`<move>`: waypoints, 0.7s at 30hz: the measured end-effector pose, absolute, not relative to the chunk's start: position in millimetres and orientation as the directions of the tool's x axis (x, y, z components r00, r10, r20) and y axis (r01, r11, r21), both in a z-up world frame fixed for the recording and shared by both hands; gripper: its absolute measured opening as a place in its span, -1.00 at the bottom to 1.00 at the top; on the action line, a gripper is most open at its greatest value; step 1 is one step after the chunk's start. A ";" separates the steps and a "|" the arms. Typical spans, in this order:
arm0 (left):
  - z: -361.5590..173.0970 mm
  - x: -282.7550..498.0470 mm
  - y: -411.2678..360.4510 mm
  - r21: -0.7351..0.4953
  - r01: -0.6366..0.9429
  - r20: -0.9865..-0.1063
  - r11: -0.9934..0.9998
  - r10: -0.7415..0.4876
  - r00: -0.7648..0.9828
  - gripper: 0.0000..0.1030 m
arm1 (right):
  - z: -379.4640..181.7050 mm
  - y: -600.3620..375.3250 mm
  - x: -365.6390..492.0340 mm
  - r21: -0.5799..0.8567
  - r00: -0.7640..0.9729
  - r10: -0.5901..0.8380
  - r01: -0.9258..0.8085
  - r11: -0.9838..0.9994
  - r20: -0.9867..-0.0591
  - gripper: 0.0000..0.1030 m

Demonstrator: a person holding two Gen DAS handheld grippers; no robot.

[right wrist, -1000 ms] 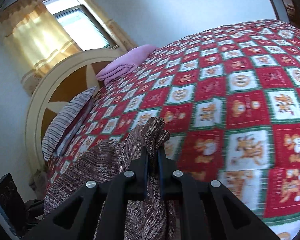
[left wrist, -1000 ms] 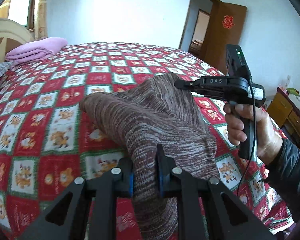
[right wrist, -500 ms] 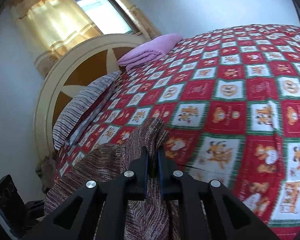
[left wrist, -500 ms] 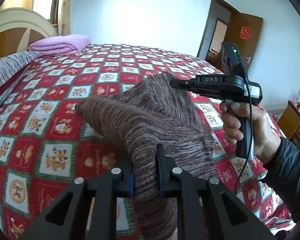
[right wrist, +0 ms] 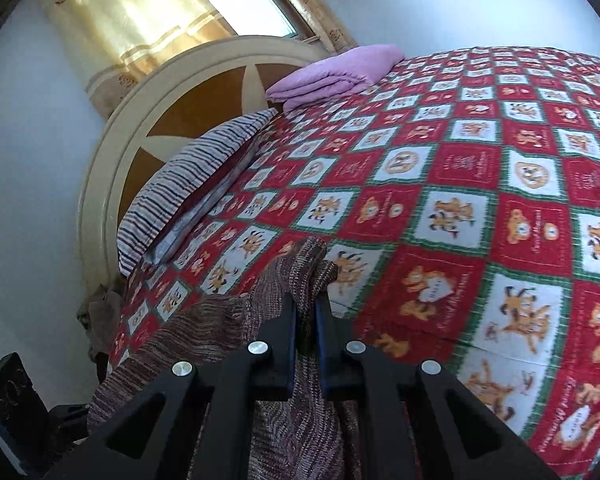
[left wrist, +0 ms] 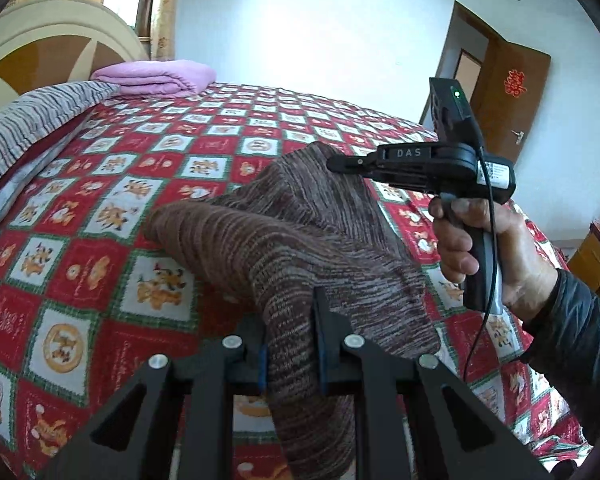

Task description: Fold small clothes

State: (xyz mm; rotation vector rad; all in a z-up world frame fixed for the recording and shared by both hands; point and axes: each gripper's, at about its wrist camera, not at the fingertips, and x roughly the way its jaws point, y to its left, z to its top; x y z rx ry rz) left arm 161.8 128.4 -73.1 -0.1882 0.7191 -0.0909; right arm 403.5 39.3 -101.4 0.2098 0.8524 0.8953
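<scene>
Because the brown knitted garment [left wrist: 300,240] is soft and limp, it drapes and sags wherever it is not supported, and it should be treated as a light, flexible load that will not keep a shape on its own. It hangs between the two grippers above the near part of the bed [left wrist: 148,184], with its free portion resting on the red patterned bedspread toward 10 o'clock in the left wrist view. Left gripper [left wrist: 290,344]: jaws clamped on a bunched thickness of the knit at 6 o'clock in its own view. Right gripper [right wrist: 306,332]: jaws nearly together, pinching a thinner edge of the same fabric, with a tuft of knit standing past the fingertips toward 12 o'clock; in the left wrist view it appears at 2 o'clock, carried by the person's hand [left wrist: 476,248]. The knit surface looks coarse, so slipping out of the pads is judged unlikely, but the loose weave may stretch under tension or snag. Recommended hold points are hems, corners or seams, where the fabric is doubled. A folded purple blanket [right wrist: 336,72] and a striped pillow [right wrist: 192,176] lie well apart near the headboard.
</scene>
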 end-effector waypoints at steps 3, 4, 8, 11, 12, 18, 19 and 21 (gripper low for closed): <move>-76.1 157.2 136.1 -0.203 -0.001 -0.646 0.979 -0.133 0.751 -0.66 | -103.1 54.1 402.4 0.489 0.312 0.759 -0.613 0.620 -0.572 -0.85; -77.4 156.2 137.5 -0.202 -0.006 -0.648 0.979 -0.129 0.751 -0.66 | -103.7 58.2 402.1 0.486 0.308 0.758 -0.616 0.620 -0.575 -0.85; -87.0 153.9 145.2 -0.207 -0.038 -0.659 0.978 -0.111 0.744 -0.66 | -108.5 75.8 402.2 0.481 0.288 0.752 -0.623 0.618 -0.593 -0.85; -97.7 150.7 149.8 -0.214 -0.065 -0.671 0.975 -0.099 0.735 -0.66 | -114.9 85.8 403.8 0.478 0.277 0.745 -0.623 0.620 -0.606 -0.85; -101.0 148.8 150.7 -0.220 -0.076 -0.676 0.973 -0.096 0.731 -0.66 | -117.5 89.8 404.3 0.478 0.273 0.743 -0.621 0.621 -0.611 -0.85; -123.8 138.0 152.2 -0.246 -0.148 -0.709 0.958 -0.073 0.702 -0.66 | -128.2 108.2 407.2 0.466 0.260 0.732 -0.627 0.624 -0.629 -0.85; -126.4 136.6 152.0 -0.246 -0.153 -0.711 0.957 -0.071 0.699 -0.66 | -130.0 110.7 407.7 0.463 0.259 0.730 -0.629 0.624 -0.632 -0.85; -131.9 134.4 152.1 -0.247 -0.173 -0.715 0.954 -0.058 0.697 -0.65 | -134.5 114.4 408.8 0.450 0.264 0.720 -0.630 0.633 -0.642 -0.85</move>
